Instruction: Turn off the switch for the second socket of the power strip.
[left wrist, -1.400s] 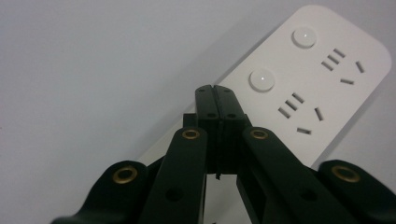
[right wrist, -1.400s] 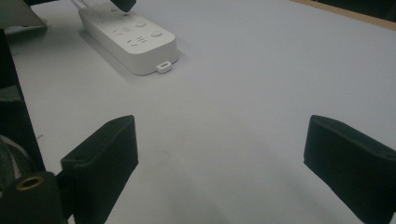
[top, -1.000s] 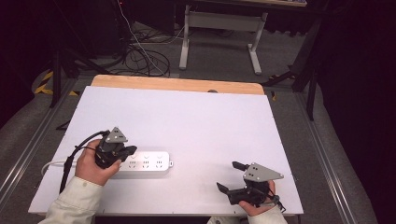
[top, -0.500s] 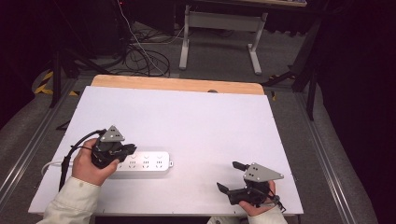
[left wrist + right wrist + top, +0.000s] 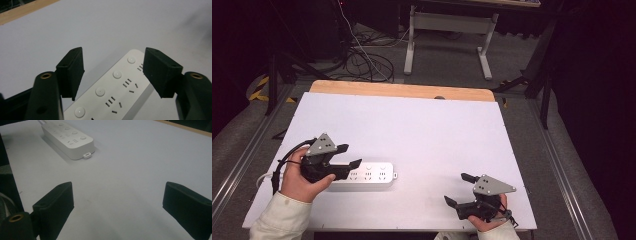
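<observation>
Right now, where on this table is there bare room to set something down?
The white table is bare between the wooden edge and the power strip, and on its right half. It is crowded only near-left, around the strip and left hand-held gripper.

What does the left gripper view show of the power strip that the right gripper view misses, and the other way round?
The left gripper view looks down on the power strip's face close up: round buttons beside socket slots, framed by the open left hand-held gripper, which has just been opening, pads off the strip. The right gripper view shows the strip farther off, with its end tab, beyond the open right hand-held gripper. Both show the white table.
</observation>
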Demonstrator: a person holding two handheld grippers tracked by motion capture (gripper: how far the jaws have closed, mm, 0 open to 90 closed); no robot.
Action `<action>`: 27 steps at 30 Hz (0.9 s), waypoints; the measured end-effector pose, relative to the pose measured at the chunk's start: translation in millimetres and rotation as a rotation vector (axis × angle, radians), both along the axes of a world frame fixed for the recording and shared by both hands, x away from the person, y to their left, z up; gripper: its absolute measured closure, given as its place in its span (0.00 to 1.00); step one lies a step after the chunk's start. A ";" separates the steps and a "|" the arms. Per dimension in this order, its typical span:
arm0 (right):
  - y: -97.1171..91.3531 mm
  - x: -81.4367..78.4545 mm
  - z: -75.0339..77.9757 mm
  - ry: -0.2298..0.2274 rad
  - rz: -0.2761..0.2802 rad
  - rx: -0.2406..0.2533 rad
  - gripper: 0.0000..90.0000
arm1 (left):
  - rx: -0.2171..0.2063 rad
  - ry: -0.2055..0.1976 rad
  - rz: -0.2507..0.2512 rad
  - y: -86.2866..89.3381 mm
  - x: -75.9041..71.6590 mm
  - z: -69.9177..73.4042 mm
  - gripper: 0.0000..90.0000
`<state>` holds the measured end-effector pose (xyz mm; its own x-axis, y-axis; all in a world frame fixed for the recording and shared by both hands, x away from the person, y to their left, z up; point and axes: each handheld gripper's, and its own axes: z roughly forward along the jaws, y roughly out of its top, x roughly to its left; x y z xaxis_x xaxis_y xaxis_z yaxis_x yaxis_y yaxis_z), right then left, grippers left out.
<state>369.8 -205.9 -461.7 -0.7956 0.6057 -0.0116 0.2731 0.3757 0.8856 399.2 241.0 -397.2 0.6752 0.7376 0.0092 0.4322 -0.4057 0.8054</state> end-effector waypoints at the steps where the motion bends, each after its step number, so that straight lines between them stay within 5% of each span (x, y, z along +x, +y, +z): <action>1: -0.2 -0.1 0.2 -0.001 -0.002 -0.001 0.12 | -0.008 -0.004 -0.001 0.6 -2.3 0.7 0.33; 9: -0.8 -0.1 0.4 0.000 -0.001 0.006 0.12 | -0.043 -0.067 -0.028 11.2 -20.6 3.9 0.20; 17: -1.0 -0.4 0.7 0.000 -0.004 0.007 0.12 | -0.124 -0.111 -0.061 30.5 -38.9 1.3 0.14; 27: -0.8 -0.6 0.9 0.000 -0.004 0.008 0.12 | -0.142 -0.154 -0.076 48.4 -53.1 -13.0 0.10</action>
